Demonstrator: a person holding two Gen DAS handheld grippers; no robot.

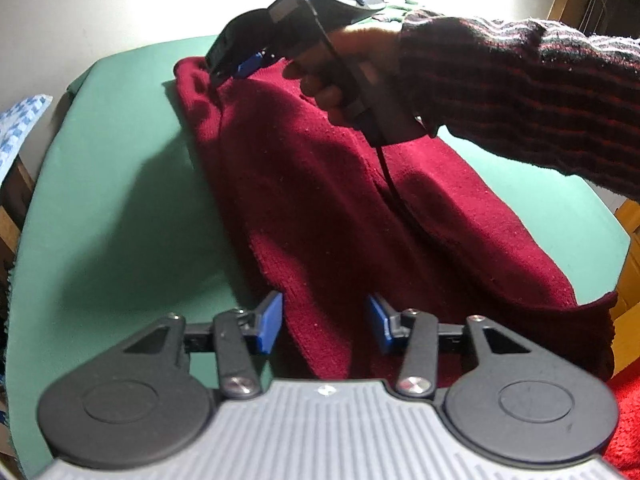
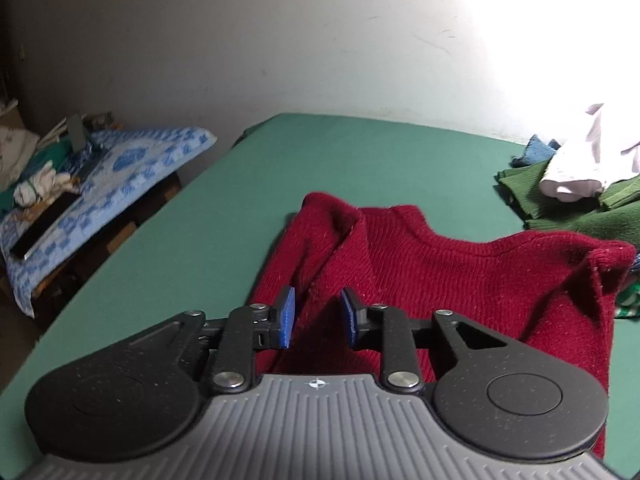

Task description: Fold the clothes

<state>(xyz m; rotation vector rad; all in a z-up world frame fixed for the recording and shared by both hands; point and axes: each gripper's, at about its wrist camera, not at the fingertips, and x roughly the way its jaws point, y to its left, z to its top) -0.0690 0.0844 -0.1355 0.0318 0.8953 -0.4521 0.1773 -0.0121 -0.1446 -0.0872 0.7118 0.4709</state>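
Dark red sweater [image 1: 320, 208]: coarse ribbed knit, fuzzy, matt. Green table cover [image 1: 120, 200]: smooth matt cloth. Left gripper [image 1: 326, 326]: matt black plastic, ridged grey housing, shiny metal screws, blue ribbed pads. Striped sleeve [image 1: 520, 92]: woolly knit. Wall [image 2: 240, 40]: matt, scuffed.

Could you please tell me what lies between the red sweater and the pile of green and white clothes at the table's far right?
Only bare green table cover separates the red sweater from the clothes pile, in the right wrist view.

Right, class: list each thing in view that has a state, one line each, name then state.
Sweater: lying partly folded on the green table.
Left tongs: open, over the sweater's near edge.
Right tongs: open, straddling a sweater fold.
Clothes pile: unfolded.
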